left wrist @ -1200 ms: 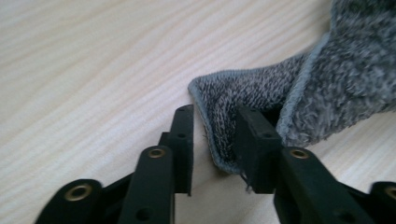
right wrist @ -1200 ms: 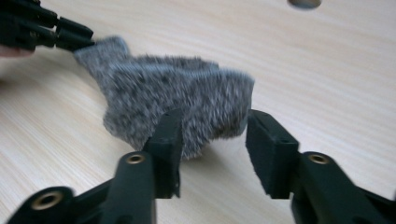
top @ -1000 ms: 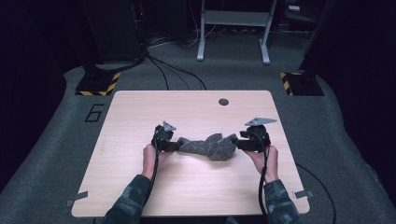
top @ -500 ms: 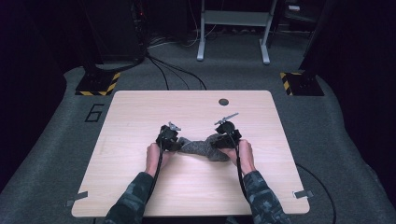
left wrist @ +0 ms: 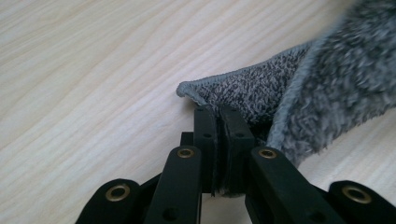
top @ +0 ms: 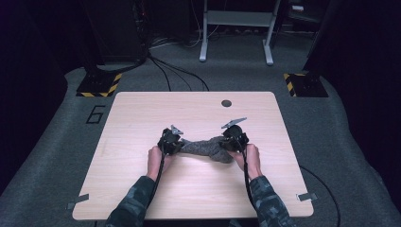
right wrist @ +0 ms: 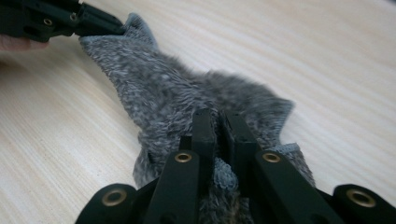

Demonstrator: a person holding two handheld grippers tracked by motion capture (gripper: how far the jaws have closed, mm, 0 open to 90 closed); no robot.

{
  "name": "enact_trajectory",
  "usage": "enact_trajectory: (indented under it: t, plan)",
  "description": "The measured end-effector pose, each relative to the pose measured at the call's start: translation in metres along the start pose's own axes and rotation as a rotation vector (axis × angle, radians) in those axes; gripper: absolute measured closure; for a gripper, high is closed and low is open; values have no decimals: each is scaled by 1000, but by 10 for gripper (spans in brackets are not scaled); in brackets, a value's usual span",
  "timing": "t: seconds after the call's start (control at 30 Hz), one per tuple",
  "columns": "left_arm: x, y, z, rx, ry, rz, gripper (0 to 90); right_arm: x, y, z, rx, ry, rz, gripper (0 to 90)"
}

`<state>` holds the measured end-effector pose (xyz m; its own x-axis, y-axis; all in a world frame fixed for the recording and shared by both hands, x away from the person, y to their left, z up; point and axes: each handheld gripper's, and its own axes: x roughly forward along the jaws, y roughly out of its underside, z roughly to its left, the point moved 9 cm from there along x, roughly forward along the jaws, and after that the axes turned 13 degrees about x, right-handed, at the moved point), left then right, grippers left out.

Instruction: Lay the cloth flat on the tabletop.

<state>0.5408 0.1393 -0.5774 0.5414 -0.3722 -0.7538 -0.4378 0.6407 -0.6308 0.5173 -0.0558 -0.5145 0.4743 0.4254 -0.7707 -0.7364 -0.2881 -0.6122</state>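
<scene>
The surface (top: 142,189), a pale wooden top with rounded corners, is seen from above standing on a grey carpeted floor (top: 56,156). A number six (top: 96,114) is marked on the floor just off the surface's far left corner, and yellow-and-black striped blocks (top: 100,85) are set on the floor beyond both far corners. A small dark round cap (top: 226,103) is set into the surface close to the middle of its far edge.

A grey fluffy cloth (top: 204,148) is laid on the surface a little nearer the near edge than the far one, roughly midway between the left and right edges. It is bunched and stretched sideways between the two claws.

The left claw (top: 178,144) is held at the cloth's left end by a hand in a camouflage sleeve. In the left gripper view its jaws have just been closing and are pressed together on a thin hemmed corner of the cloth (left wrist: 243,88).

The right claw (top: 226,144) is held at the cloth's right end. In the right gripper view its jaws have likewise just been closing, and a fold of the cloth (right wrist: 187,93) is pinched between them, while the left claw (right wrist: 122,29) is seen clamped on the far corner.
</scene>
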Motion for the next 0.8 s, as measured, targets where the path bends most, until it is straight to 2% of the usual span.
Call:
enact_trajectory:
  t: [0.07,0.17,0.23,0.3,0.37,0.4,0.43,0.5,0.57,0.7,0.8]
  plan:
    - [-2,3,5,-17,-12,-6,862,-12,-3,-5,6,3,-41,846]
    - [-3,6,7,-15,-28,-1,862,-20,-3,-7,-2,12,-69,847]
    - [-4,8,9,-14,-46,2,862,-22,-1,-7,-1,23,-70,847]
    - [-6,11,11,-27,-45,-7,861,-26,3,-9,-8,21,-77,847]
    - [-9,15,12,-32,-43,-8,860,-26,15,-12,-4,24,-61,845]
    - [-9,15,12,-32,-43,-8,859,-26,15,-12,-4,24,-61,845]
    - [-11,17,11,-27,-49,-6,858,-22,25,-15,-2,27,-35,843]
    - [-12,18,11,-21,-53,-10,858,-19,34,-21,4,30,-18,841]
    - [-12,19,10,-28,-53,-14,858,-18,37,-23,10,28,-13,841]
    - [-13,20,10,-16,-48,-8,855,-15,52,-39,44,39,12,832]
    - [-14,20,10,-2,-50,6,849,-17,57,-45,62,26,23,791]
